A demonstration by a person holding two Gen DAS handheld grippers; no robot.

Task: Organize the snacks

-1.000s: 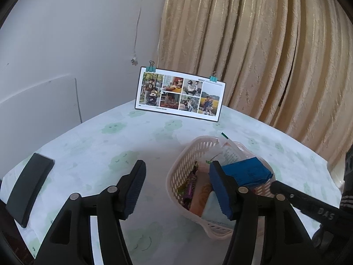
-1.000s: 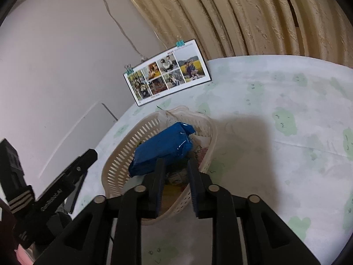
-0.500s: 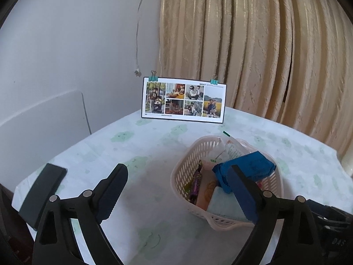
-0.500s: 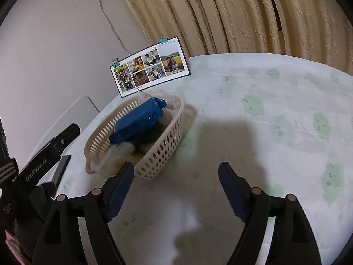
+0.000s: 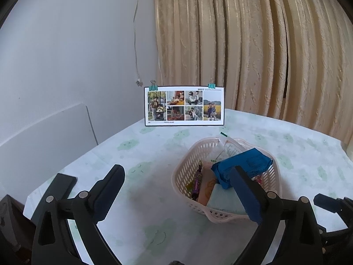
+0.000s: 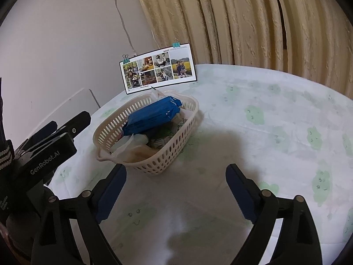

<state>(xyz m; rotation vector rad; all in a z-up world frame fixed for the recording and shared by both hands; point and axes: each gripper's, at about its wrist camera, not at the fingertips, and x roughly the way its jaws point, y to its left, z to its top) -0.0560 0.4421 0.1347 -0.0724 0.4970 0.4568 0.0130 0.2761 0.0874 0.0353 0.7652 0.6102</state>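
The cream plastic basket [image 6: 169, 152] is sitting on the table [image 6: 275, 114], which is wearing a white cloth with pale green prints; a blue snack packet [image 6: 152, 117] is lying across the top of the other snacks inside it, one end jutting over the far rim. The right gripper [image 6: 175, 196] is hovering with its fingers spread wide and holding nothing; the basket is lying just ahead of them, nearer the left finger [image 6: 110, 196] and apart from both. The left gripper [image 5: 178, 195] is likewise gaping wide and empty; its right finger [image 5: 247, 196] is overlapping the basket's near side in view, so contact cannot be told; its left finger is standing over bare cloth. A photo collage card [image 5: 184, 106], held by two teal binder clips, is standing upright at the table's far edge before the beige curtain [image 5: 253, 44]. The lower snacks are being largely hidden by the blue packet and the basket wall; their labels are too small to read; a dark flat object [image 5: 58, 190] at the table's left edge is being partly cut off by the gripper frame.
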